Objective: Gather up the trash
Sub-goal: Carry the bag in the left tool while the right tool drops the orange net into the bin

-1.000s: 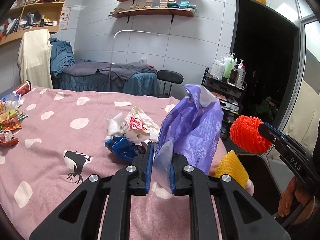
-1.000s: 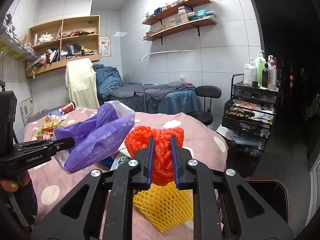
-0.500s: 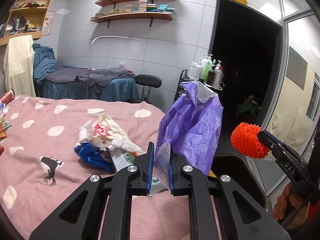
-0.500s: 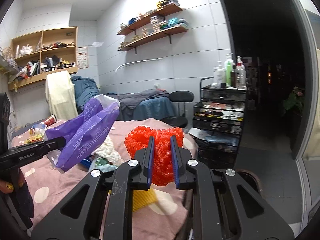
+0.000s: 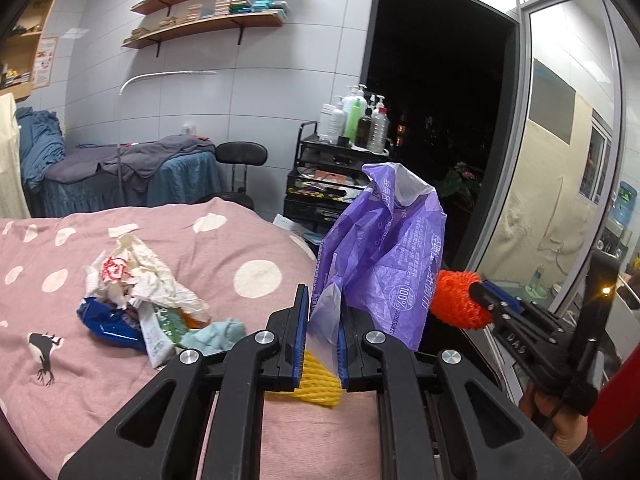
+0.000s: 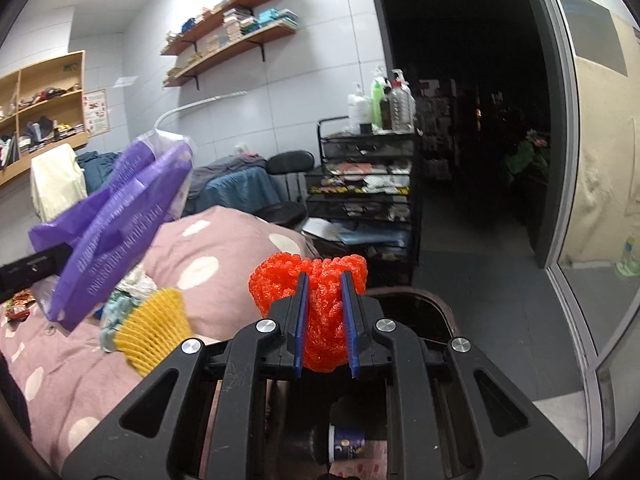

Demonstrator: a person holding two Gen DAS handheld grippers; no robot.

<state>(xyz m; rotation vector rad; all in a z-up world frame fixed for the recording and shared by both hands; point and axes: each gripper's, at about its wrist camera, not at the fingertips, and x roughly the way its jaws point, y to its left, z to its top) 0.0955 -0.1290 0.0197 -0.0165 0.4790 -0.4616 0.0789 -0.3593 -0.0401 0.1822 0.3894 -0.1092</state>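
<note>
My left gripper is shut on a purple plastic bag, which stands up from its jaws past the bed's right edge. My right gripper is shut on an orange foam fruit net, held above a dark bin beside the bed. In the left wrist view the orange net and right gripper show at right. A yellow foam net lies at the edge of the pink dotted bedcover. A heap of crumpled wrappers lies left of it.
A black wire cart with bottles on top stands beyond the bed, next to a black stool. A dark doorway and a glass sliding door are at right. More litter lies far left on the bed.
Both grippers swung right, off the bed toward the bin, carrying the purple bag and the orange net. The yellow net stayed on the bed edge.
</note>
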